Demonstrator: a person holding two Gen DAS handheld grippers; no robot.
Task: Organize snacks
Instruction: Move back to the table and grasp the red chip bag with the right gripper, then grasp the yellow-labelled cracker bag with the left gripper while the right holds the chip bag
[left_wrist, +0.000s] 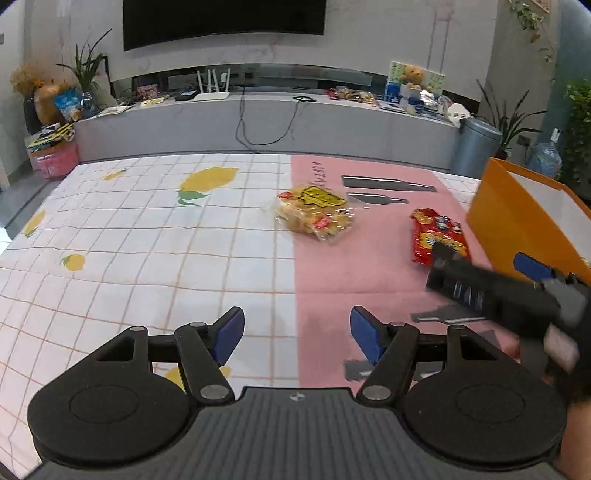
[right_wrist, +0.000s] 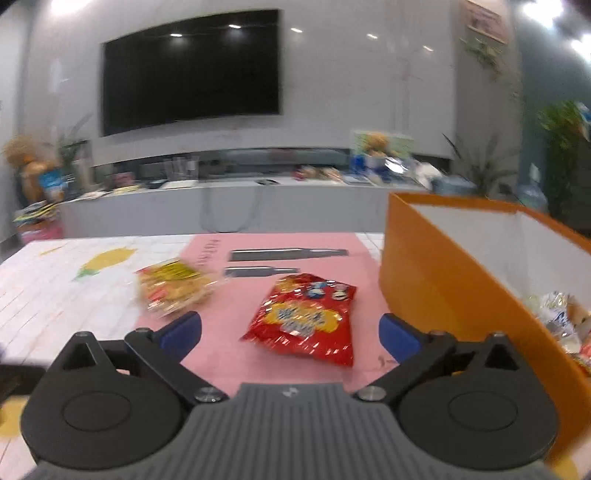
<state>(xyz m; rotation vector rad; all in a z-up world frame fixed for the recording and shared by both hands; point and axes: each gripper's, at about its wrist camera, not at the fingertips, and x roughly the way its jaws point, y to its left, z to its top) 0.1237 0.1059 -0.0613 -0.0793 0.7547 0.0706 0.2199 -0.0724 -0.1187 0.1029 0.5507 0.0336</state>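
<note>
Mid-way through clearing loose snacks into the orange box, by the look of things: some wrapped packets already inside at its near end, two bags not yet in. Right gripper lined up on the red snack bag, jaws spread wide and empty, with the bag lying flat on the pink mat just beyond and between the blue pads, not touched. Left gripper also open and holding nothing, low over the seam where the white checked cloth meets the pink, aimed toward the clear bag of yellow biscuits farther off, well apart from it. Next move, probably: right jaws down over the red bag, a close on its crinkled body or edge, then a lift right over the box's near wall. Care needed, since glossy foil is puffy and slippery and likely to squirm out of a shallow pinch; a bite across the middle would be safer. Biscuit bag: transparent film, lumpy, contents brittle, so a gentle squeeze. Box: stiff card, straight-walled, orange outside, white inside, open at the top, right of both bags. Cloth soft and flat, printed with lemons and a thin grid; mat printed with grey bottle shapes.
</note>
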